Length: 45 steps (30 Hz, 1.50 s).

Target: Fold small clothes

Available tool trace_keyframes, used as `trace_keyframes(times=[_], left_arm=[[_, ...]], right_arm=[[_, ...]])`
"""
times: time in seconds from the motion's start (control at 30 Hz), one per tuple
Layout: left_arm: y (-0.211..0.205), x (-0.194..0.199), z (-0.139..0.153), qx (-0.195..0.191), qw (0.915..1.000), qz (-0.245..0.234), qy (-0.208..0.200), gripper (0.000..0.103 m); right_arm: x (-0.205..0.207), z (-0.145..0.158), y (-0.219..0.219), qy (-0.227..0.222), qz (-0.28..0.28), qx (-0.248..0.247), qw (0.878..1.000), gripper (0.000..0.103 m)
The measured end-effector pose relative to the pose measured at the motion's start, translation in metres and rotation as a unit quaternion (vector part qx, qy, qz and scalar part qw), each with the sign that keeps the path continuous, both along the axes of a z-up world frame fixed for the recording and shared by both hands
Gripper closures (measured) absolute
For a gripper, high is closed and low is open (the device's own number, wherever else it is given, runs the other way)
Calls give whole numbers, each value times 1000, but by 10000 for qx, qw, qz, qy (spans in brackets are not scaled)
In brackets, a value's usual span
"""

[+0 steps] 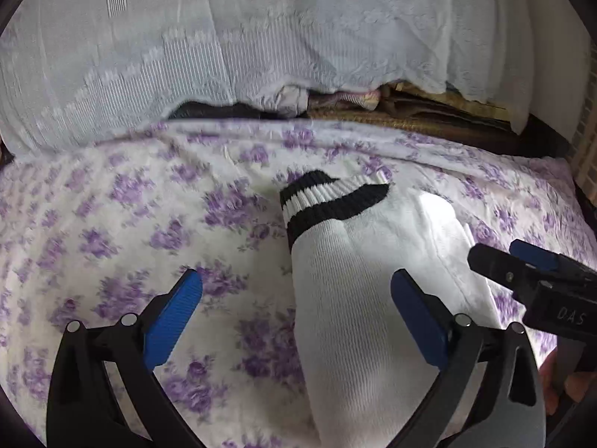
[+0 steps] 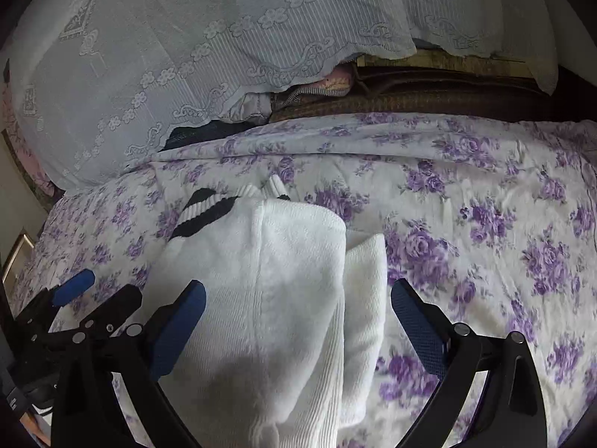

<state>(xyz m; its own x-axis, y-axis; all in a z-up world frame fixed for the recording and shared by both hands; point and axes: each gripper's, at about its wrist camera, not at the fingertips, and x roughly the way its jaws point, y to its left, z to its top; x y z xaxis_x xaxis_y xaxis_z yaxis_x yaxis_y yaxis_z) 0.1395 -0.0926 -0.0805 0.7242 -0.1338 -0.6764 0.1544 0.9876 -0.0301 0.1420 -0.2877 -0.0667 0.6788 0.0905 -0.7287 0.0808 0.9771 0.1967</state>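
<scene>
Both pairs of tongs stand released over a white sock with black cuff stripes [image 1: 335,261]: the left tongs [image 1: 296,321] straddle its leg, the right tongs [image 2: 298,326] its doubled-over foot, neither gripping cloth. The sock lies on a bed under a purple-flowered sheet [image 1: 130,231], its toe part folded over the leg, cuff pointing away toward a white lace cover [image 1: 186,56] draped over stacked bedding. The wide jaws suggest the fold has been laid down, or a fresh grip is being lined up.
</scene>
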Motion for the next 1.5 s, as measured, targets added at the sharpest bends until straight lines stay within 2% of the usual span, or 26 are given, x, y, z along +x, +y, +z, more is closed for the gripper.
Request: trace_keyframes(times=[0.07,0.1,0.13,0.17,0.27,0.3,0.33,0.4,0.43,0.63,0.7,0.77,0.8,0.9,0.97,1.07,1.17,1.27,1.37,1.43,1.5], left_arm=[[-3,15,-21,-68,9994,52,332,4],[-2,17,-29,-173,9993,68,329,4],[2,17,-36,-374,9989,64,284,4],[6,18,-38,-523,9980,27,352,4],[21,23,-35,-1154,9908,-256,663,5],[27,22,-35,-1457,9853,-425,789,5],[33,21,-37,-1827,9760,-667,974,5],[42,20,-38,-2377,9577,-1034,1248,5],[45,20,-39,-2525,9515,-1145,1337,5],[51,26,-59,-3050,9226,-1311,1962,5],[48,25,-57,-3106,9185,-1457,1967,5],[37,28,-59,-3117,9121,-1699,2049,5],[29,30,-61,-3028,9123,-1780,2106,5],[7,42,-63,-2582,9292,-1679,2045,5],[-2,50,-60,-2446,9354,-1615,1978,5],[-8,52,-61,-2352,9387,-1676,1883,5],[-4,48,-63,-2374,9371,-1746,1872,5],[-1,44,-62,-2391,9365,-1747,1875,5],[-4,34,-59,-2165,9447,-1715,1766,5],[-8,29,-56,-1971,9508,-1696,1682,5],[-8,28,-56,-1939,9520,-1675,1672,5]], right_arm=[[16,-21,-8,317,-145,116,9993,4],[21,-38,-11,533,-201,158,9983,4],[23,-55,-16,641,-146,415,9970,3],[17,-63,-23,495,-134,716,9961,3],[13,-50,-31,486,-75,984,9939,3],[7,-43,-35,305,-90,1195,9923,3],[2,-38,-39,198,-52,1469,9889,3],[-4,-36,-46,305,50,1936,9806,3],[-9,-37,-50,349,60,2116,9767,3],[-38,-51,-78,533,-4,2872,9564,3],[-43,-59,-82,580,153,3302,9420,3],[-43,-62,-81,562,276,3464,9360,3],[-39,-63,-79,568,334,3505,9343,3],[-15,-67,-71,549,643,3772,9222,3],[0,-67,-65,582,674,3768,9220,3],[22,-68,-54,633,715,3594,9283,3],[25,-65,-46,542,851,3380,9357,3],[26,-66,-52,570,947,3612,9259,4],[25,-69,-59,559,1037,3875,9143,4],[23,-68,-56,521,1181,3715,9194,4],[20,-65,-47,401,1191,3360,9334,4]])
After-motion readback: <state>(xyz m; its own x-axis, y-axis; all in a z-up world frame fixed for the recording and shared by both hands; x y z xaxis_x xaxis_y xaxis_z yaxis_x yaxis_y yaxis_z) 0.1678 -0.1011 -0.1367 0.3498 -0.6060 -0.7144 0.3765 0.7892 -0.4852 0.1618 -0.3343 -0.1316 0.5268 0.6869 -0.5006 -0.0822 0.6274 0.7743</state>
